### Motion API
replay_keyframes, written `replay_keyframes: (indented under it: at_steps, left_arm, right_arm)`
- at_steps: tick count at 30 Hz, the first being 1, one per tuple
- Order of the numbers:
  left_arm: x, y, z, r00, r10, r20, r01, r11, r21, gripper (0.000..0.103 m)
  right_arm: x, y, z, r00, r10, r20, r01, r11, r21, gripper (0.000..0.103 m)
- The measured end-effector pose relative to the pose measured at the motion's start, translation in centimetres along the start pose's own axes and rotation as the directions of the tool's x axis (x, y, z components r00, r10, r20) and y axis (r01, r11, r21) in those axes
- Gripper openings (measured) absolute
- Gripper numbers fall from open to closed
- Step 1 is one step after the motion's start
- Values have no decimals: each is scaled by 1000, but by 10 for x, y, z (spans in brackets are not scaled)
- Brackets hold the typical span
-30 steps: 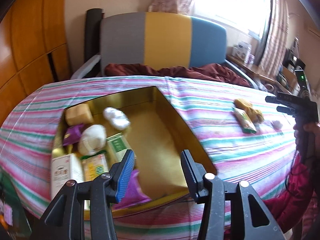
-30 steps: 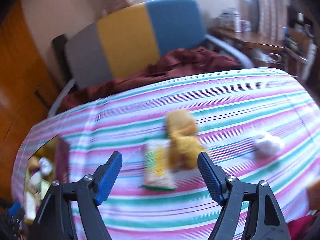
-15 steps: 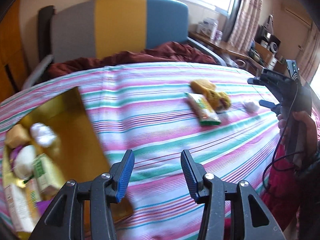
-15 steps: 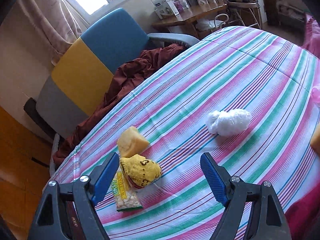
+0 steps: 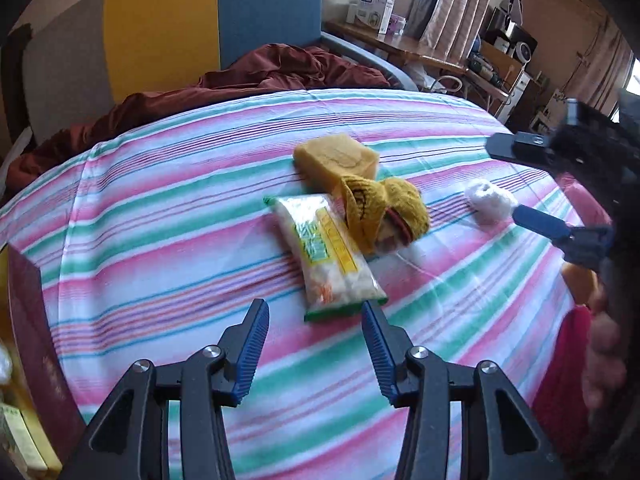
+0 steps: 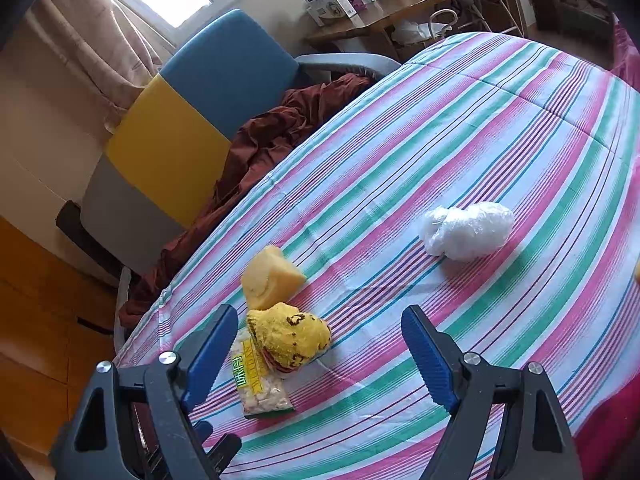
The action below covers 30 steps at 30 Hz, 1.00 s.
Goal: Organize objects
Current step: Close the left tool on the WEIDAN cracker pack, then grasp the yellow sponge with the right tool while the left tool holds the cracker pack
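Note:
On the striped tablecloth (image 5: 160, 264) lie a clear snack packet with green and yellow print (image 5: 326, 254), a yellow knitted hat (image 5: 384, 212), a yellow sponge block (image 5: 336, 158) and a white plastic-wrapped ball (image 5: 490, 200). My left gripper (image 5: 314, 344) is open and empty, just short of the packet's near end. My right gripper (image 6: 320, 344) is open and empty above the cloth, with the hat (image 6: 288, 336), packet (image 6: 258, 380) and sponge (image 6: 268, 278) near its left finger and the white ball (image 6: 466, 230) farther right. It also shows in the left wrist view (image 5: 516, 184).
The gold box's dark red wall (image 5: 36, 340) with packets inside stands at the left edge. A grey, yellow and blue chair (image 5: 180, 24) with a maroon cloth (image 5: 260, 76) stands behind the table. A cluttered desk (image 5: 440, 56) is at the back right.
My left gripper has swung right, from over the gold box to the loose things on the cloth. My right gripper has turned right and lowered toward the hat and white ball.

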<state>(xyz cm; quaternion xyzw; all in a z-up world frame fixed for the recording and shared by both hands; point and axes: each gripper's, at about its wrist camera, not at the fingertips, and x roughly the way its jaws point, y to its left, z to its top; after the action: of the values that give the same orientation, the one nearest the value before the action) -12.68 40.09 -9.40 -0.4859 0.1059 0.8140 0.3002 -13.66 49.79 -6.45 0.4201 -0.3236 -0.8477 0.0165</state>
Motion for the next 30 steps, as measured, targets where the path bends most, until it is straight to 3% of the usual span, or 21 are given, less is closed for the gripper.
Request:
replay_keyframes:
  at_steps: [8, 13, 16, 18, 26, 30]
  left_arm:
    - [35, -9, 25, 999, -23, -38, 24, 999, 28, 56]
    - [56, -8, 34, 998, 15, -65, -12, 999, 50, 57]
    - [59, -4, 37, 999, 8, -36, -5, 998, 66, 55]
    - [53, 3, 30, 1000, -9, -10, 9, 998, 56, 42]
    - [5, 25, -44, 996, -10, 86, 6, 999, 45, 41]
    - [-18, 34, -81, 991, -3, 134, 2, 1000, 7, 41]
  right_arm:
    - [9, -1, 0, 999, 8, -41, -8, 1000, 11, 85]
    - [10, 0, 0, 999, 10, -44, -10, 1000, 8, 85]
    - [11, 1, -1, 999, 5, -46, -5, 1000, -1, 85]
    - [11, 2, -1, 999, 0, -45, 0, 1000, -13, 85]
    - [4, -3, 4, 1000, -22, -2, 22, 1000, -4, 85]
    - [-19, -24, 13, 994, -19, 108, 8, 995, 100, 83]
